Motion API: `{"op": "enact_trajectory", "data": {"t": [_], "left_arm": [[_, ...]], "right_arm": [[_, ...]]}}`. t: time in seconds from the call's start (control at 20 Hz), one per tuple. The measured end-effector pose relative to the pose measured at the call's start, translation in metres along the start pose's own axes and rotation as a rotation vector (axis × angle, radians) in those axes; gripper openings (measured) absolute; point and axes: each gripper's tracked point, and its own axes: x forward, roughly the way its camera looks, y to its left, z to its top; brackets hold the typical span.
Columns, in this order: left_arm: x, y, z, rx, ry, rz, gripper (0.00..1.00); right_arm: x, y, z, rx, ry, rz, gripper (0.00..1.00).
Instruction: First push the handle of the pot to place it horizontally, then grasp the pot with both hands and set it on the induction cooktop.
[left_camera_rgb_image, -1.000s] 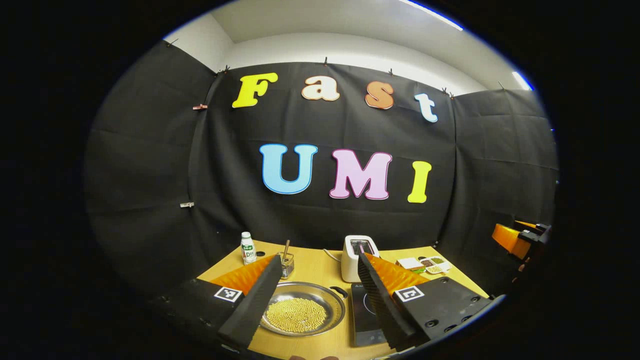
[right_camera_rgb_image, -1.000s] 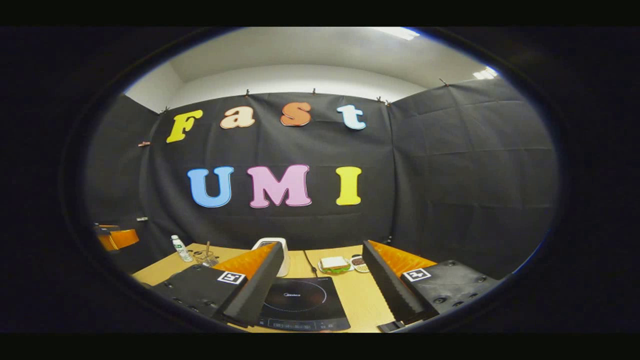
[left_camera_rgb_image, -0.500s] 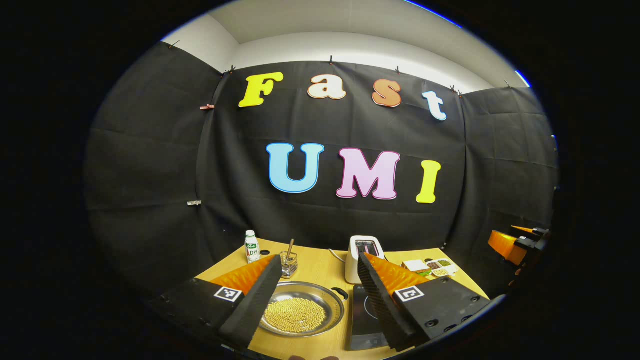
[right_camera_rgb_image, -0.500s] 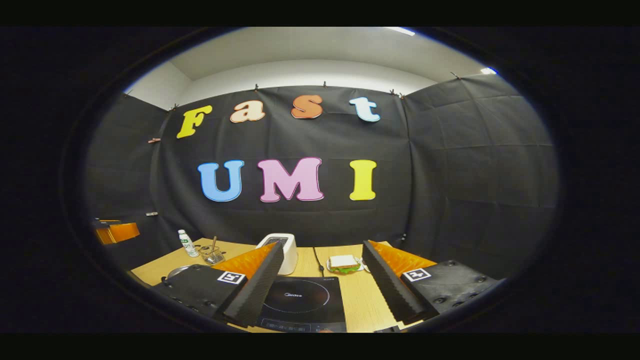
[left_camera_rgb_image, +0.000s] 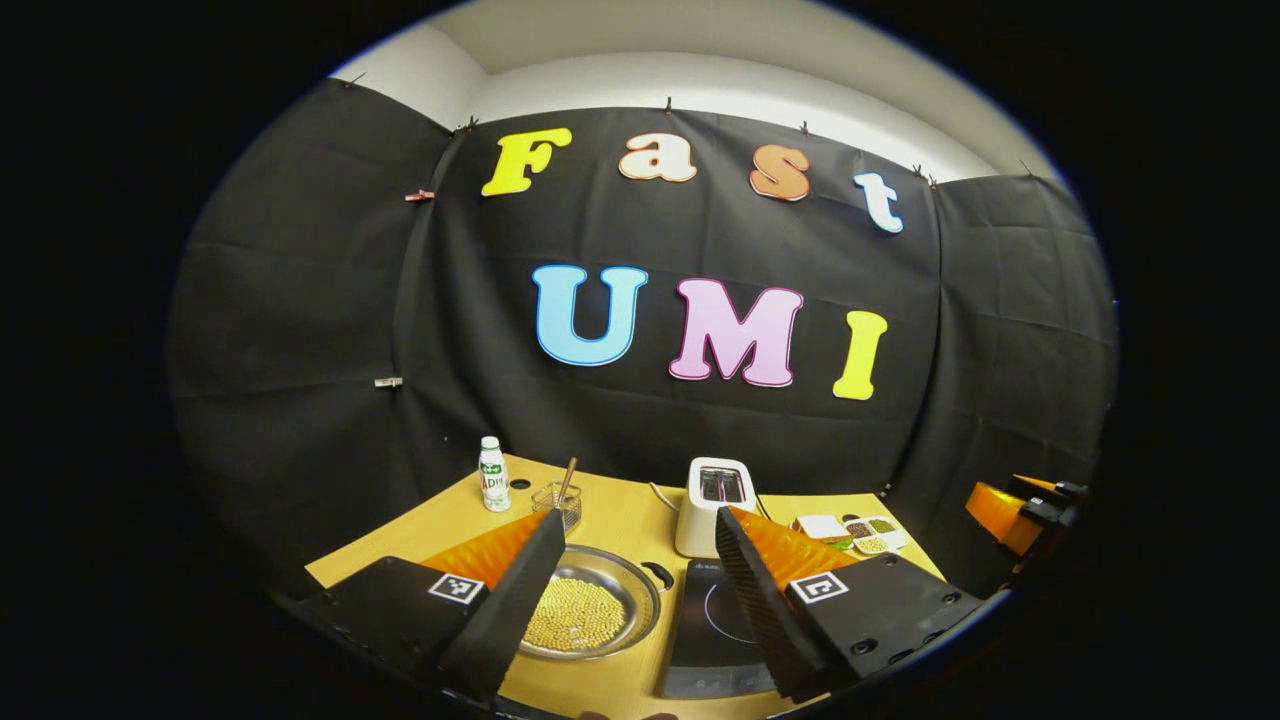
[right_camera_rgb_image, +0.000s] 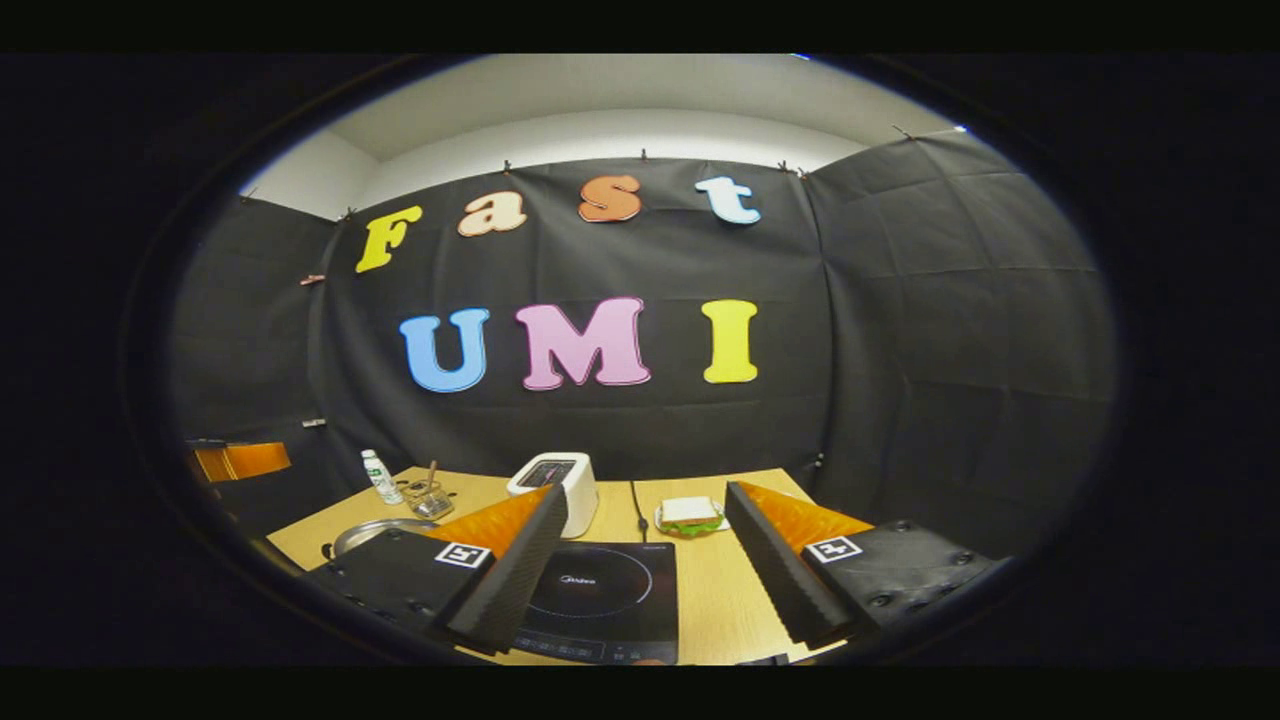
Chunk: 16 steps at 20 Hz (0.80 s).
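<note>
A shallow steel pot (left_camera_rgb_image: 592, 612) full of small yellow beans sits on the wooden table, with a black handle (left_camera_rgb_image: 657, 575) on its right side. The black induction cooktop (left_camera_rgb_image: 715, 622) lies just right of it. My left gripper (left_camera_rgb_image: 638, 516) hovers open above the table's near edge, its left finger in front of the pot's left half. In the right gripper view, my right gripper (right_camera_rgb_image: 646, 490) is open over the cooktop (right_camera_rgb_image: 600, 598), and the pot's rim (right_camera_rgb_image: 375, 530) shows behind its left finger. Nothing is held.
A white toaster (left_camera_rgb_image: 713, 503) stands behind the cooktop. A small bottle (left_camera_rgb_image: 491, 476) and a wire basket (left_camera_rgb_image: 558, 503) with a stick are at the back left. A sandwich plate (right_camera_rgb_image: 688, 514) and small dishes (left_camera_rgb_image: 868, 534) sit at the back right.
Both views have tilted down and shifted, so more of the table shows. In the left gripper view the pot and cooktop sit higher and farther left. Both grippers stayed open.
</note>
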Motion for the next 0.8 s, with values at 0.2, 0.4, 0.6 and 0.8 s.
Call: {"op": "enact_trajectory", "data": {"t": [0.2, 0.4, 0.6, 0.8], "left_arm": [[0.002, 0.008, -0.011, 0.018, 0.035, -0.003, 0.95], [0.011, 0.024, -0.021, 0.025, 0.068, 0.008, 0.95], [0.02, 0.049, -0.031, 0.035, 0.113, -0.003, 0.95], [0.028, 0.079, -0.041, 0.014, 0.15, -0.034, 0.95]], "right_arm": [[0.0, -0.002, -0.006, -0.002, 0.016, -0.009, 0.98], [0.0, 0.0, -0.009, 0.014, 0.036, -0.043, 0.98], [-0.004, 0.013, -0.015, 0.019, 0.055, -0.086, 0.98], [-0.008, 0.022, -0.011, -0.002, 0.038, -0.14, 0.98]]}}
